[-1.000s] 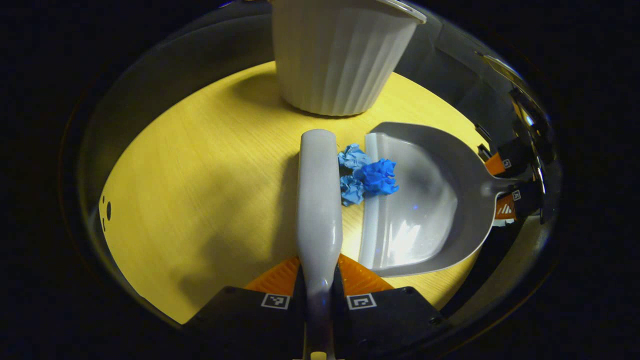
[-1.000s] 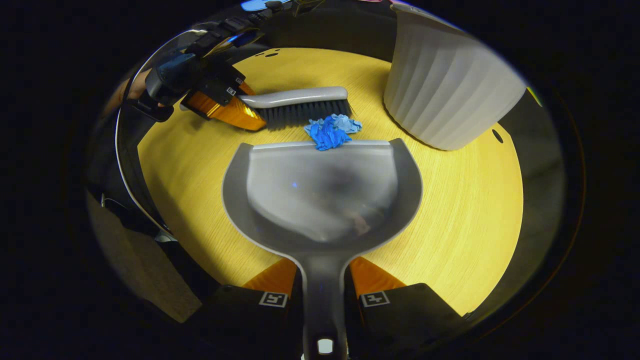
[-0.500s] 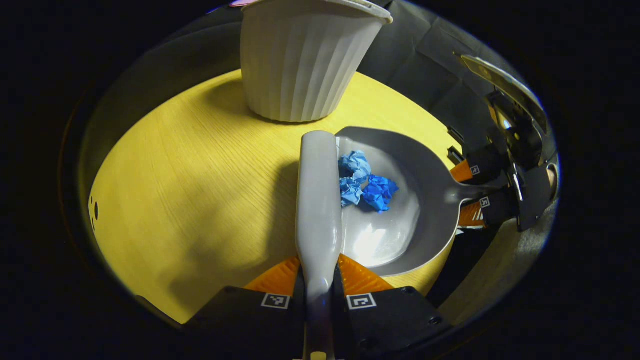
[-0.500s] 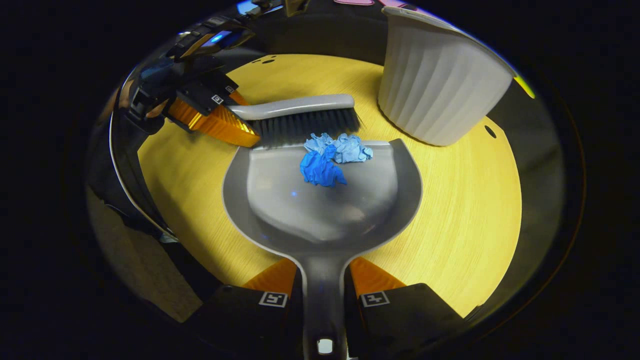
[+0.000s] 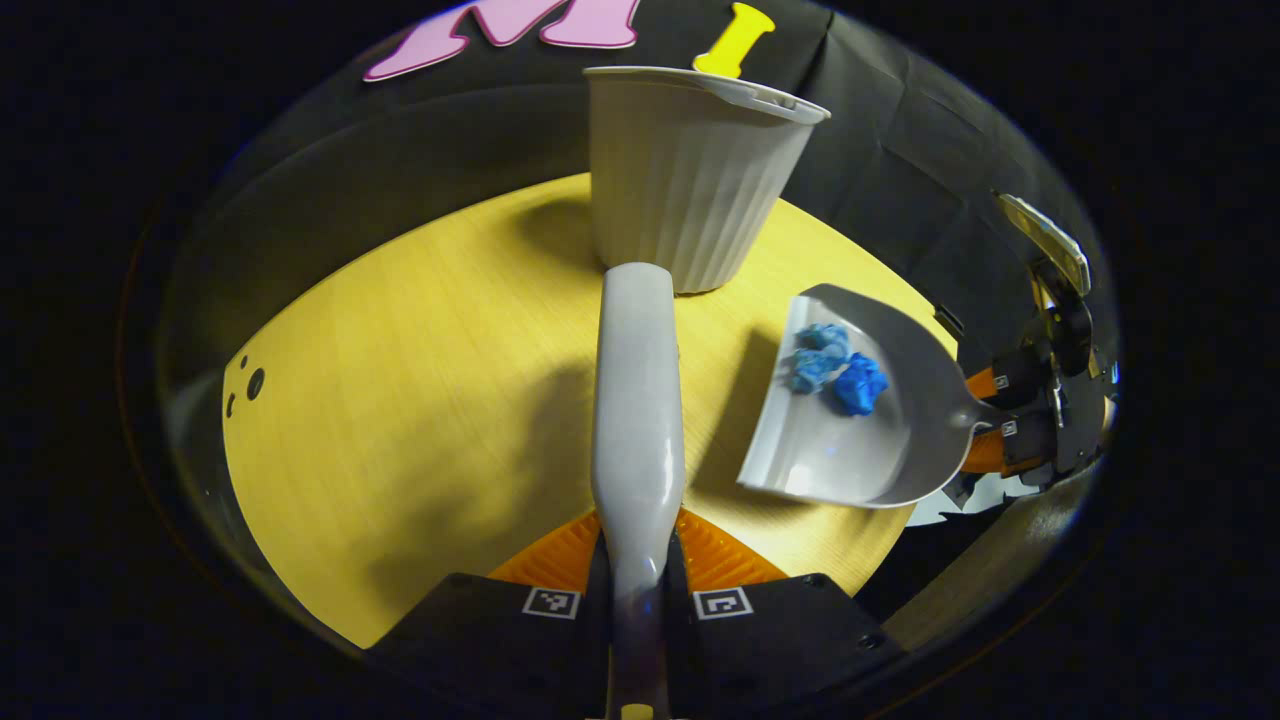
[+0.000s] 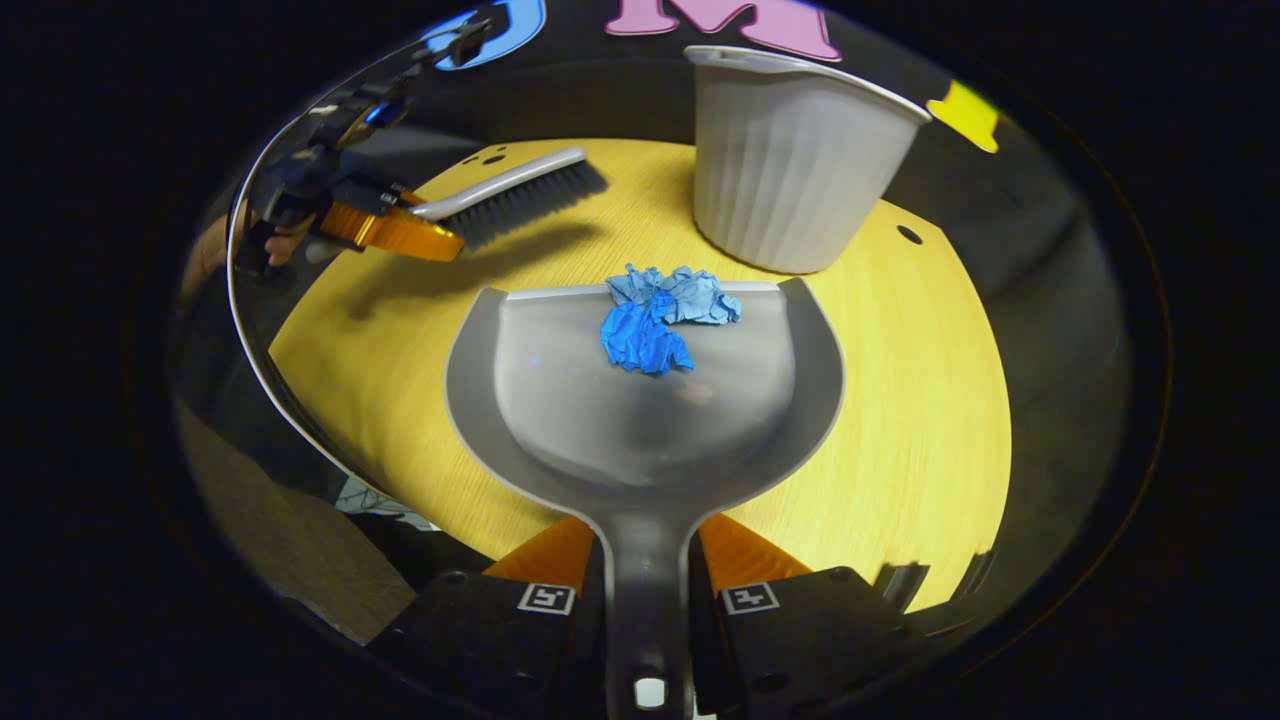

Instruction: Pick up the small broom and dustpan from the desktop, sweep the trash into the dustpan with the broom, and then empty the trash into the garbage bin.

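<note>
Both jaws are closed on grey handles. From the left gripper view, the left gripper (image 5: 637, 560) clamps the broom (image 5: 637, 400), its two fingers pressed against the narrow neck of the handle, and the broom's back runs straight ahead toward the garbage bin (image 5: 690, 170). In the right gripper view, the right gripper (image 6: 648, 570) pinches the stem of the dustpan (image 6: 640, 400), whose pan spreads out ahead of the fingers.

Inside the dustpan lies the trash (image 6: 660, 315): crumpled blue paper, a darker wad and paler ones bunched together close to the pan's front lip. From the left gripper view the same dustpan (image 5: 870, 420) hangs to the right of the broom, raised clear of the desktop (image 5: 400, 400) with its shadow falling beneath it, the trash (image 5: 835, 370) resting in the pan.

Beyond the pan's lip stands the garbage bin (image 6: 790, 170), white and ribbed, upright on the yellow wooden desktop (image 6: 900, 380), its inside hidden from both cameras. Off to the left in the right gripper view, the broom (image 6: 515, 190) is held above the desktop, bristles down, well apart from the dustpan.
</note>
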Tool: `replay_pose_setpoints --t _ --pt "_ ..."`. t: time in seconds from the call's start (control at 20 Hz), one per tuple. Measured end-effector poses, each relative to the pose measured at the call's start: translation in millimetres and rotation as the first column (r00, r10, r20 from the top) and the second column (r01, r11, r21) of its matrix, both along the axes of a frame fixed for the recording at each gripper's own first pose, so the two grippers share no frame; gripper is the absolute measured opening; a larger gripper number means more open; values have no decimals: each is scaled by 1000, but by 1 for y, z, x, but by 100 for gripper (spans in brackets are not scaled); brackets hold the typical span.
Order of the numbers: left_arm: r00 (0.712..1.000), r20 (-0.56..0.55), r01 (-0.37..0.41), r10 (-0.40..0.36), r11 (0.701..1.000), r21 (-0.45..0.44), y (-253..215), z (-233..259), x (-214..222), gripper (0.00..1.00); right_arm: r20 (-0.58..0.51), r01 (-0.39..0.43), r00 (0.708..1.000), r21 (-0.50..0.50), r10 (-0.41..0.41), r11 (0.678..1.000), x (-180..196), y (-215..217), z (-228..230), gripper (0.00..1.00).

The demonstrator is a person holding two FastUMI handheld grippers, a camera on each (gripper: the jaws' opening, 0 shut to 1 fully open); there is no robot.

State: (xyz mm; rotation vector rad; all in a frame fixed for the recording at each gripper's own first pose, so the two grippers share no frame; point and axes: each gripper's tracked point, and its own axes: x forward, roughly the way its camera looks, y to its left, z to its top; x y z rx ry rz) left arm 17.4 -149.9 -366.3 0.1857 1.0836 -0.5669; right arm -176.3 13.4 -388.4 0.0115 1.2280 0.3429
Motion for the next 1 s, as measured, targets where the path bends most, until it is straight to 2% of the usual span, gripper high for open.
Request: replay_pose_setpoints --t 0.3,0.4,0.5,0.6,0.8,0.85,1.0 --pt "995 -23 -98 98 995 -4 37 -17 5 27 39 127 991 -44 -125 991 -3 7 51 38" --pt "995 -18 -103 103 995 2 36 -18 1 30 31 157 987 -50 -156 986 -5 1 63 38" --pt "996 -9 -93 93 996 15 37 -18 -6 27 27 174 985 -81 -172 981 -3 -9 69 38" --pt "996 -15 -86 86 996 8 41 -21 -18 29 20 203 979 -101 -203 974 0 -17 73 38" --pt "995 -32 -92 92 996 -7 53 -30 -32 27 30 270 963 -128 -268 954 4 -14 86 38" --pt "995 -36 -94 94 995 -10 60 -30 -35 29 43 275 961 -148 -272 950 4 -12 83 38" --pt "995 -33 -98 98 995 -3 72 -32 -40 27 85 277 960 -201 -265 940 2 -9 72 38"
